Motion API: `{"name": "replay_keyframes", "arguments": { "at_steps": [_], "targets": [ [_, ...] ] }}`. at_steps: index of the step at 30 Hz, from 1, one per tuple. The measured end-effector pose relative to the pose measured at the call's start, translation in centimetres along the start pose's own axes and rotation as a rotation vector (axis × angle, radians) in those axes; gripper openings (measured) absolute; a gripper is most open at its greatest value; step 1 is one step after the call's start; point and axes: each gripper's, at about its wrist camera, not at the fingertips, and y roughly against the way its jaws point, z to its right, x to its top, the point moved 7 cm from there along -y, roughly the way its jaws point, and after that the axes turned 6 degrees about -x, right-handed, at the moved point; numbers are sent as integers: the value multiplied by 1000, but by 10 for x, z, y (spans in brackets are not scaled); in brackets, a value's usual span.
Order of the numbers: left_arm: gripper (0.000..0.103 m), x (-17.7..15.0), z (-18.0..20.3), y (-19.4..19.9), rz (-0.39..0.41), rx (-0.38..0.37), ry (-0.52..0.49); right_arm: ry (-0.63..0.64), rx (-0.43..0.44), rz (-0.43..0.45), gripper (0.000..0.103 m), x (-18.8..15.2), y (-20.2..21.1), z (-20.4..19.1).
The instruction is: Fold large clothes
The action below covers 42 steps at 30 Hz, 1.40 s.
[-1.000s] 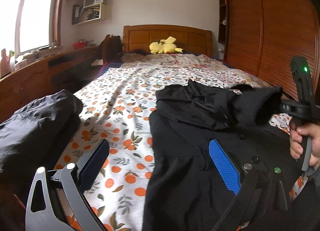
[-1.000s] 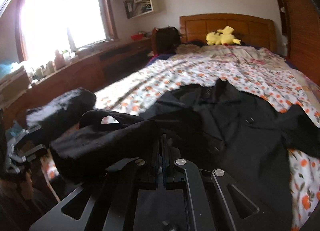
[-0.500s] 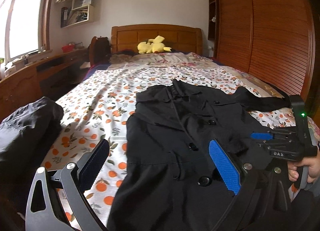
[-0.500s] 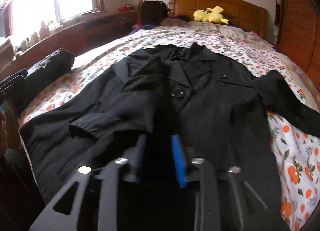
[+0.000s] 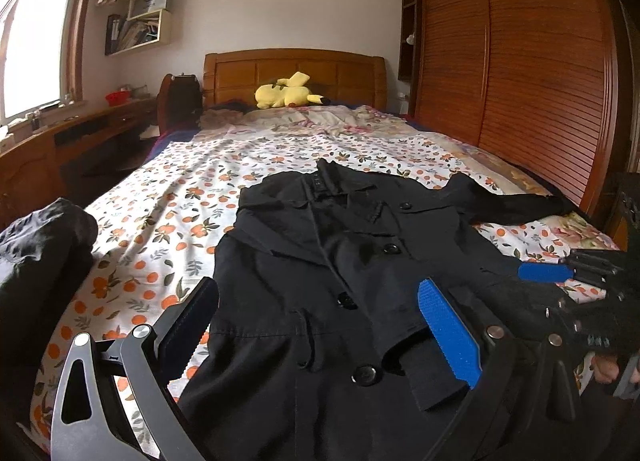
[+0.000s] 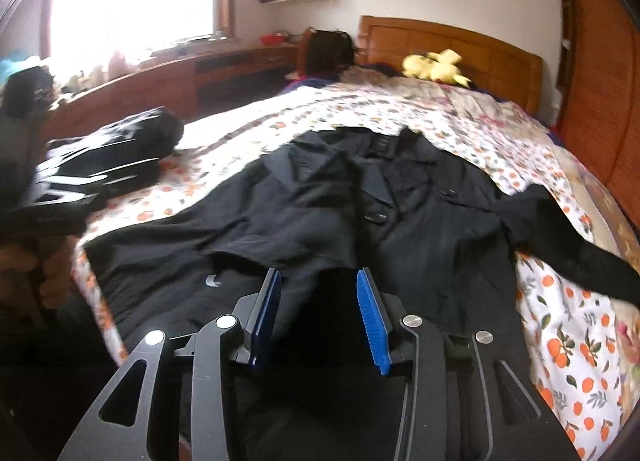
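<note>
A large black buttoned coat [image 5: 340,261] lies front up on the flowered bedspread [image 5: 168,197], collar toward the headboard. One sleeve is folded across its chest [image 6: 280,237]; the other sleeve [image 6: 568,237] lies out to the right. My left gripper [image 5: 316,325] is open and empty above the coat's lower left part. My right gripper [image 6: 318,309] is open and empty just above the folded sleeve; it also shows in the left wrist view [image 5: 544,273].
A second dark garment [image 5: 36,253] is piled at the bed's left edge. A yellow plush toy [image 5: 286,91] lies by the wooden headboard. A wooden desk [image 5: 48,149] runs along the left wall and a slatted wardrobe [image 5: 540,81] stands on the right.
My right gripper, shut on the sleeve one second ago, laid it across the coat's chest, opened and let go. The left gripper stayed open and shifted over the coat.
</note>
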Motion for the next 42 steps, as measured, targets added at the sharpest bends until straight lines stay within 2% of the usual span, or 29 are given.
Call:
{"name": "replay_keyframes", "arguments": {
  "at_steps": [6,9,12,14,18,24,26,27,29,30,32,33,34,37,42],
  "targets": [
    [101,0,0,0,-2,3,1,39,87,-24,40,-6,-7,-40],
    [101,0,-3,0,-4,8,3,58,111,-43,55,-12,-18,-56],
    [101,0,-5,2,-3,12,5,64,127,-78,56,-21,-33,-67],
    [101,0,-6,2,-3,12,5,62,125,-112,56,-29,-48,-70],
    [101,0,-6,3,-3,13,5,46,110,-167,64,-43,-69,-69],
    [101,0,-8,3,-2,13,5,64,96,-172,69,-50,-72,-71],
    [101,0,-8,3,-4,15,5,85,78,-175,66,-51,-74,-73],
    [101,0,-8,3,-3,14,5,96,67,-175,60,-52,-74,-73],
    [101,0,-9,4,-3,14,6,112,56,-176,48,-53,-73,-71],
    [101,0,-10,4,-4,14,5,109,55,-178,38,-53,-72,-68],
    [101,0,-9,4,-6,15,4,87,74,-191,25,-52,-70,-61],
    [101,0,-10,4,-7,15,4,77,76,-195,14,-51,-70,-58],
    [101,1,-10,5,-7,15,2,63,87,-197,9,-51,-68,-54],
    [101,1,-10,6,-4,12,0,34,106,-183,4,-48,-58,-44],
    [101,0,-9,6,-7,10,-1,-50,122,-110,4,-32,-26,-22]
  ]
}}
